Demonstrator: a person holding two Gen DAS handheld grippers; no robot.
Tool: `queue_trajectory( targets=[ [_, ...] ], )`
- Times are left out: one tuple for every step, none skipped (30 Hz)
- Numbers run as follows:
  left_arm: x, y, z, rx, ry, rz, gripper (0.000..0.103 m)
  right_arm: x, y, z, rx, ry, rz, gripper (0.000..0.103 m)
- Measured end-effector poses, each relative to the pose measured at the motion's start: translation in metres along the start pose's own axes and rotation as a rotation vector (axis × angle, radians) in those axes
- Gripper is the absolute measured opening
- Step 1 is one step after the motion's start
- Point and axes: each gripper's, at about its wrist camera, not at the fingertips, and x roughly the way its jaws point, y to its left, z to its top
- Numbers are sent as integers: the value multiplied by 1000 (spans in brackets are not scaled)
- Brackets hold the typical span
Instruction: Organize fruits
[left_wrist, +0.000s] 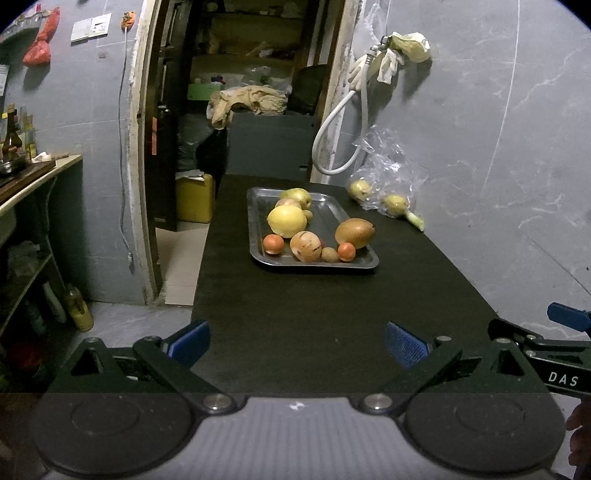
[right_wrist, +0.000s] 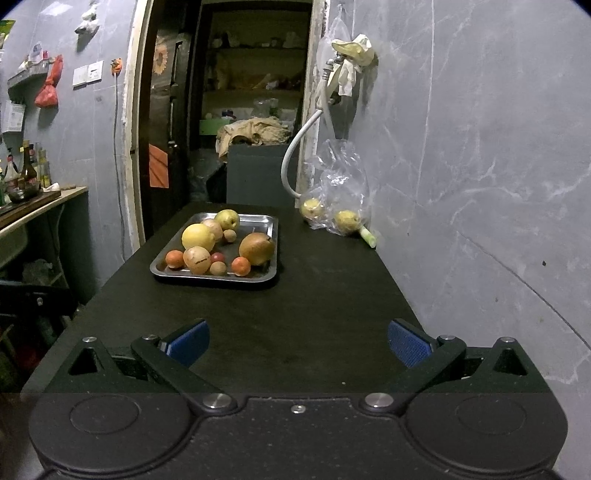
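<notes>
I'm holding left tongs spread, empty | right tongs spread, empty | fruits sitting in tray on table ahead

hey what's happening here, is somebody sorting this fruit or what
A person holds a gripping tool in each hand, and both the left tool and the right tool are open and empty, hovering over the near end of a dark table. Nothing is being handled yet. Farther along sits a metal tray with mixed fruit, including a large yellow fruit and a brown pear. Two more yellowish fruits sit in a clear plastic bag by the wall.
</notes>
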Motion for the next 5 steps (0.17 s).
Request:
queue_trajectory(
  targets=[
    [0, 0, 0, -2, 2, 0, 103, 1, 0, 0, 0, 2, -1, 102],
    [1, 0, 0, -5, 3, 0, 103, 2, -1, 0, 0, 3, -1, 102],
    [1, 0, 0, -9, 4, -1, 103, 2, 0, 0, -1, 5, 0, 102],
    [1, 1, 0, -11, 7, -1, 103, 2, 1, 0, -2, 7, 0, 102],
    [3, 1, 0, -12, 9, -1, 103, 3, 1, 0, -4, 8, 0, 102]
  ],
)
